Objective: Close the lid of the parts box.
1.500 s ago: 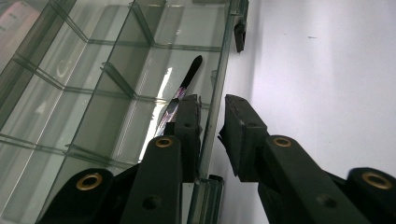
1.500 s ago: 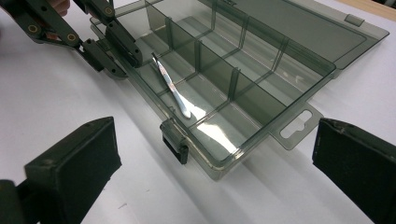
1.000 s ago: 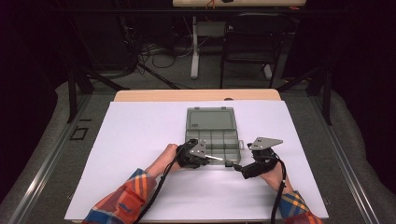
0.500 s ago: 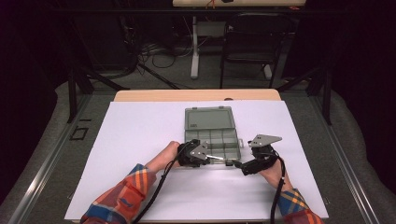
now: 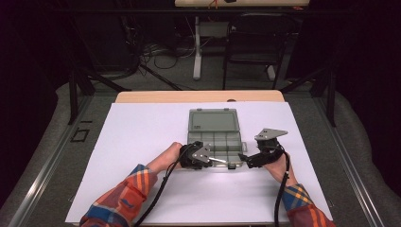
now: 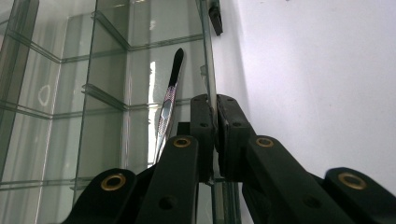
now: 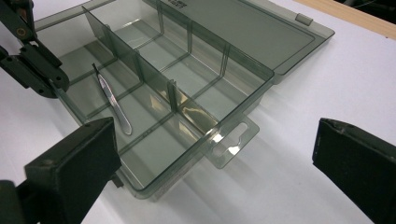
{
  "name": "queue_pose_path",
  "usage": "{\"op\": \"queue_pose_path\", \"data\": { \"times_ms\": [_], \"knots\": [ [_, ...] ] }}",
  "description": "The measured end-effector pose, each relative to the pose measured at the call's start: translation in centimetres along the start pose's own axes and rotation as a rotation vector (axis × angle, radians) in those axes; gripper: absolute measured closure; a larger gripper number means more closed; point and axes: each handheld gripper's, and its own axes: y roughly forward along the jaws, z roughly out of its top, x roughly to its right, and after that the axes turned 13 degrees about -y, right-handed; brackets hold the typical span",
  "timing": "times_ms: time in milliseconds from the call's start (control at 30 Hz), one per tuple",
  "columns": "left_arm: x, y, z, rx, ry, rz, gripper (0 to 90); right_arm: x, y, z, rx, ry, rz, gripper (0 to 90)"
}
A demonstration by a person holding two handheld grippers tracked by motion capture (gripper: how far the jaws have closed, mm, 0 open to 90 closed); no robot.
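Note:
An open clear grey compartment box (image 5: 215, 137) lies on the white sheet, its lid (image 5: 213, 120) folded flat behind it. A slim metal tool (image 5: 219, 161) like tweezers lies in a front compartment (image 7: 112, 100) (image 6: 168, 100). My left gripper (image 5: 211, 160) is at the box's front left, shut on the thin front wall (image 6: 214, 105). That gripper also appears at the top left of the right gripper view (image 7: 32, 60). My right gripper (image 5: 244, 158) is beside the box's front right corner. Its jaws stand wide open (image 7: 215, 149) around the box's hang tab (image 7: 231, 140), touching nothing.
The white sheet (image 5: 142, 137) covers most of the table, with a wooden strip (image 5: 198, 97) along its far edge. Bare sheet lies left, right and in front of the box. Beyond the table are a chair (image 5: 255, 42), cables and dark floor.
My right gripper has edged a little left, closer to the box's front right corner. The left gripper and the box have stayed in place.

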Motion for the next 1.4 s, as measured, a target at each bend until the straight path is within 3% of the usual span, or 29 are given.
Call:
{"op": "queue_pose_path", "data": {
  "times_ms": [900,1033,1233,1400],
  "knots": [
    [0.0,0.0,0.1,-0.007,0.004,0.001,86.2,3.5,3.0,2.4,-0.055,0.009,-0.027,0.7],
    [0.0,0.0,0.1,-0.004,0.0,0.0,86.3,4.1,3.3,2.6,-0.054,0.025,-0.037,9.4],
    [-0.1,0.0,0.1,-0.008,0.0,-0.005,86.3,5.2,3.7,2.6,-0.064,0.065,-0.065,30.6],
    [-0.1,0.0,0.1,-0.008,0.004,-0.004,86.3,5.9,4.0,2.6,-0.083,0.08,-0.097,58.6]
  ]
}}
